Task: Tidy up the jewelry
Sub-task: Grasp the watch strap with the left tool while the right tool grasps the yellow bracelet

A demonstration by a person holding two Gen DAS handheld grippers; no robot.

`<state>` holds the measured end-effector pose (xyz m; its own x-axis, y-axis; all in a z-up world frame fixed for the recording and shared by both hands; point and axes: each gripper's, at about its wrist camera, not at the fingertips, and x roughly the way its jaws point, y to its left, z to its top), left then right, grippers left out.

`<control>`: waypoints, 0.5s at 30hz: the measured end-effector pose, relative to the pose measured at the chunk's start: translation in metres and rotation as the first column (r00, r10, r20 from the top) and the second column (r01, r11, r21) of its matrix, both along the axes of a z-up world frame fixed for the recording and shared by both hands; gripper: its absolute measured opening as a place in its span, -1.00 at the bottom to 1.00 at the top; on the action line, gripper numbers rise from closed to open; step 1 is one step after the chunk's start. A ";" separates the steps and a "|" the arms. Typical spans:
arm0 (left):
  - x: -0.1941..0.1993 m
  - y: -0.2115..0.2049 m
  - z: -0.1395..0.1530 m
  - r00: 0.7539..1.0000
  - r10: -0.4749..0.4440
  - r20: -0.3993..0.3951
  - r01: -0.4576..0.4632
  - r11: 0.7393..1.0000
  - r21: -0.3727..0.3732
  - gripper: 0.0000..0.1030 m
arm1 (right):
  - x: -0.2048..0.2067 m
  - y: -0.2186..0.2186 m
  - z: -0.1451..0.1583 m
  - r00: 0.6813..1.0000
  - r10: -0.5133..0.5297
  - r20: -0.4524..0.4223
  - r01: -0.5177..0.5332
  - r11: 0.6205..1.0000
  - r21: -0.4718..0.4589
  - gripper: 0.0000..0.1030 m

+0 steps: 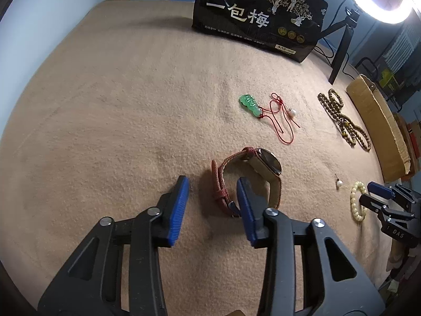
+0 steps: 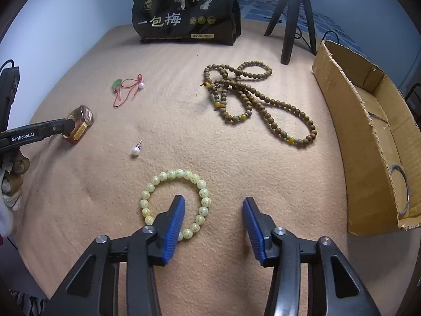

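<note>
Down low over the tan blanket [image 1: 118, 110] that covers the surface, both grippers point at jewelry. On the left gripper [image 1: 212, 194], the jaws stand apart, and the red strap of the watch [image 1: 252, 173] sits in the gap between them. One blue pad [image 1: 243, 205] is right beside the strap, maybe touching it, but the other pad is not on it, so the watch is not squeezed. On the right gripper [image 2: 213, 212], the jaws stand apart too. Its left blue pad [image 2: 173, 226] sits inside the ring of the pale yellow bead bracelet [image 2: 202, 200], so the right side of that ring lies in the gap. The other pad is well away from the beads, and nothing is clamped. A small pearl earring [image 2: 135, 149] lies near the bracelet. Farther back lie a green pendant [image 1: 250, 104] on a red cord, with a second pearl just beside it, and a long string of brown wooden beads [image 2: 252, 100]. A cardboard box [image 2: 368, 137] sits at the right edge with a silver ring [image 2: 404, 192] inside. A black snack bag [image 2: 184, 13] stands at the back, next to a black tripod [image 2: 289, 21].
</note>
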<state>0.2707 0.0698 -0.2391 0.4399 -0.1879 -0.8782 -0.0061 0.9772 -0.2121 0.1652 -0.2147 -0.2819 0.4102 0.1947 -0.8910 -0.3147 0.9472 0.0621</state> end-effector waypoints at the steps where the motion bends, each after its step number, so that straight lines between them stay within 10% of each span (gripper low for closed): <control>1: 0.001 0.000 0.000 1.000 0.001 -0.001 -0.001 1.000 -0.002 -0.35 | 0.001 0.001 0.000 1.000 0.002 -0.001 -0.002 1.000 -0.005 -0.17; 15: -0.001 -0.013 0.001 1.000 -0.016 0.022 0.015 0.999 0.045 -0.78 | 0.000 0.020 -0.003 0.999 0.054 -0.007 -0.054 0.997 -0.050 -0.84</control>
<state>0.2694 0.0573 -0.2384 0.4569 -0.1549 -0.8759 0.0130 0.9858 -0.1676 0.1650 -0.1948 -0.2844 0.3948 0.1715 -0.9026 -0.3652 0.9308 0.0171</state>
